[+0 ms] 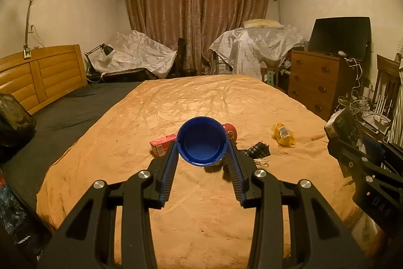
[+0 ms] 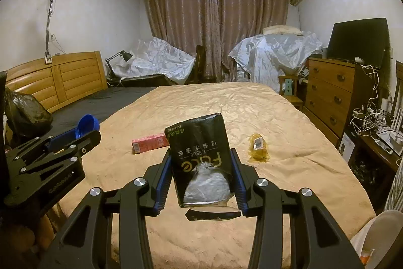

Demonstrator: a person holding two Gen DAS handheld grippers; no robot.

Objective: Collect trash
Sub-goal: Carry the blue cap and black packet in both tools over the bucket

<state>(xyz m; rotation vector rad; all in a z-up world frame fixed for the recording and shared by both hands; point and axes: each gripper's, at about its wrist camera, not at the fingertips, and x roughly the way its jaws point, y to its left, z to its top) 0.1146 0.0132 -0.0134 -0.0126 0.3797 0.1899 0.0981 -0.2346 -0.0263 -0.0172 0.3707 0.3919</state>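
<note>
My left gripper is shut on a blue plastic cap, its hollow side facing the camera, held above the bed. It shows at the left of the right wrist view. My right gripper is shut on a black tissue pack with gold lettering, held above the bed; it shows at the right edge of the left wrist view. On the orange bedspread lie a red carton, a yellow wrapper, a red can and a dark checked scrap.
A black plastic bag sits at the left on the dark sheet by the wooden headboard. A wooden dresser with a monitor stands at the right, with cables and a desk beside it. Covered furniture lines the curtain wall.
</note>
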